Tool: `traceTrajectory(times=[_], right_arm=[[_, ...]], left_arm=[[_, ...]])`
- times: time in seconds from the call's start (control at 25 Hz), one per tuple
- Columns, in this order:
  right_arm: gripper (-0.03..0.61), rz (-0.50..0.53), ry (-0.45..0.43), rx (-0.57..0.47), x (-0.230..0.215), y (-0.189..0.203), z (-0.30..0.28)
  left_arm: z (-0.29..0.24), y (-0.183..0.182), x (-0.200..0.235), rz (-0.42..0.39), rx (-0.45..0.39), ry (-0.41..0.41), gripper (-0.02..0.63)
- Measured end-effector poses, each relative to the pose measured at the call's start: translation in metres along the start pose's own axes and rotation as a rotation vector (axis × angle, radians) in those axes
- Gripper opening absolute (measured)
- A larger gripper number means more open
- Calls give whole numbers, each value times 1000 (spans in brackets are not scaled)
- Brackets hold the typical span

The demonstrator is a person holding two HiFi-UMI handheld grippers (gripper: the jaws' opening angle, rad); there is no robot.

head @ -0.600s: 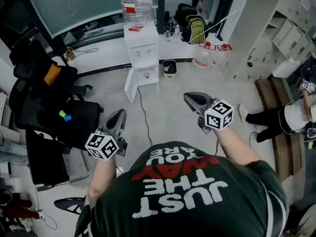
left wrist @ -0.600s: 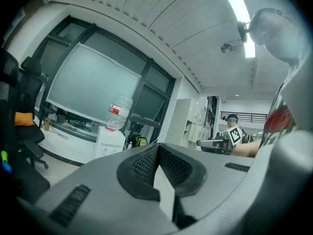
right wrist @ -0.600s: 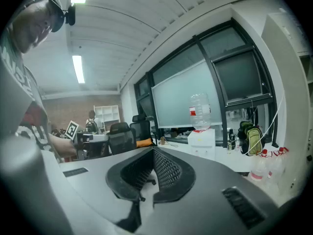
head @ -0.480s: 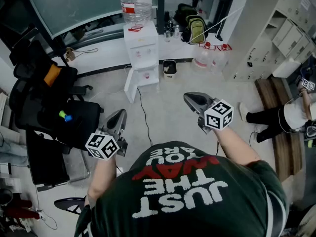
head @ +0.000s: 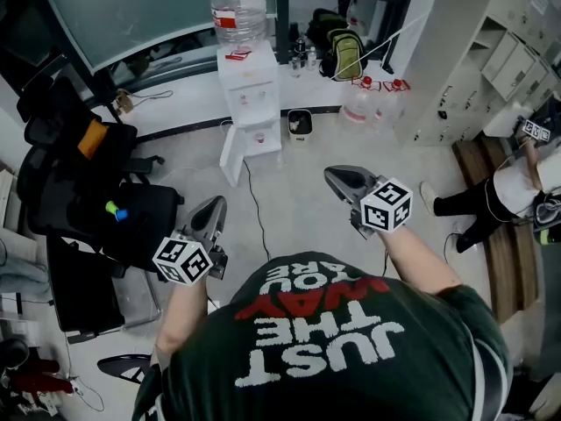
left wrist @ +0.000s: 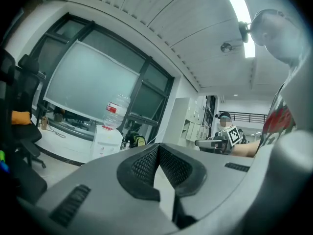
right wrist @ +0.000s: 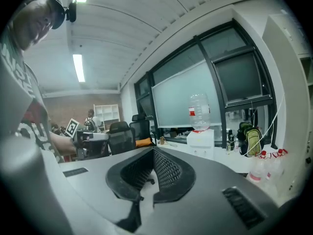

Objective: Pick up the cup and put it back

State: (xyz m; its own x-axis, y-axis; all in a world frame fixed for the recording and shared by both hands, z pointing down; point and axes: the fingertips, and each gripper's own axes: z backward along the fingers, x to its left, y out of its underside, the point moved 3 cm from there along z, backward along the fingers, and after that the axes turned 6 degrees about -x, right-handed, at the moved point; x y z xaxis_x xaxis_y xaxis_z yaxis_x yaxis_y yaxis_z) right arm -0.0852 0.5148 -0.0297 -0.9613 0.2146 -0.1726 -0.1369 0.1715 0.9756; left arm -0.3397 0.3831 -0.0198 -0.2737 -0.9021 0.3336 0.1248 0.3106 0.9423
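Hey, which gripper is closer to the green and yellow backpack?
Right. In the head view the right gripper is almost straight below the backpack; the left gripper is farther away, lower and well to the backpack's left.

"JUST THE WAY YOU ARE" is printed on the person's dark green shirt [head: 351,380], seen upside down in the head view, with "WAY" in red and the rest in white. The red label on the far water bottle [head: 237,7] cannot be read.
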Motion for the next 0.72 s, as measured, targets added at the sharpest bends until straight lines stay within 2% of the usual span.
traceTrajectory(times=[0.32, 0.72], right_arm=[[32, -27, 7, -26, -17, -2, 23], [32, -7, -8, -30, -65, 3, 97]], left_arm=[[-23, 4, -19, 7, 8, 1, -5], [-71, 30, -90, 25, 27, 6, -5]])
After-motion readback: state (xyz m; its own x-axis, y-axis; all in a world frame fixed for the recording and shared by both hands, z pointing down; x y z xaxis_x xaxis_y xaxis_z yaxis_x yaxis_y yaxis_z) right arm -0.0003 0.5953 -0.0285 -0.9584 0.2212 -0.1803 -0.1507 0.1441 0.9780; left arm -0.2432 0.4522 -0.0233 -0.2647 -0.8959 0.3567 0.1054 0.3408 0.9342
